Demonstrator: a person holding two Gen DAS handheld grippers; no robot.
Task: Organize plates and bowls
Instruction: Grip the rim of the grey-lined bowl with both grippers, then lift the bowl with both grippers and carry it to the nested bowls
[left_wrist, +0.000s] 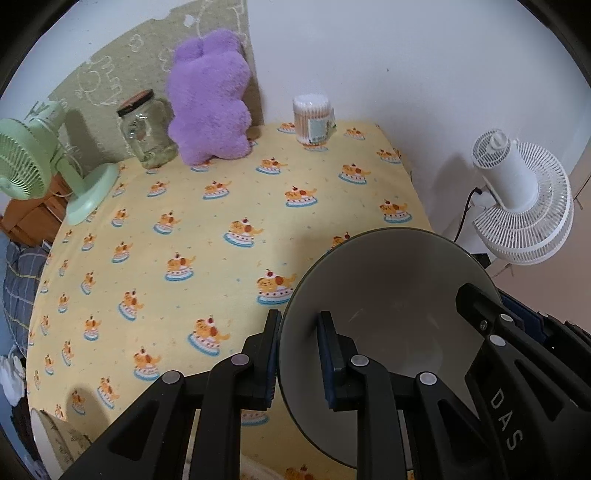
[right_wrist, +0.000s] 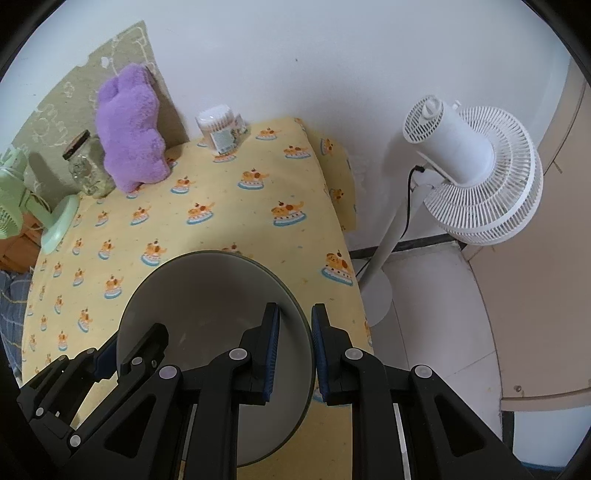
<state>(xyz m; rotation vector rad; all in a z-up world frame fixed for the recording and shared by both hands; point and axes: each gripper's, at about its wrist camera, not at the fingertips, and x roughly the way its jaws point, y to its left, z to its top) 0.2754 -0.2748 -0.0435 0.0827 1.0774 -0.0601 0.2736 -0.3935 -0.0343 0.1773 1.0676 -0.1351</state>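
I have the bowl (left_wrist: 391, 314) pinched at opposite rims by left hand-held gripper (left_wrist: 299, 350) and right hand-held gripper (right_wrist: 295, 347); I'd keep both level while carrying.

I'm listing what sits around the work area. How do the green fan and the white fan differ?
The green fan is mint coloured; the white fan is white. The green fan stands on the table's yellow cloth on a short round base; the white fan stands on the floor beside the table on a tall pole. Only the white fan shows a black cable plugged in. Both have round slatted grilles.
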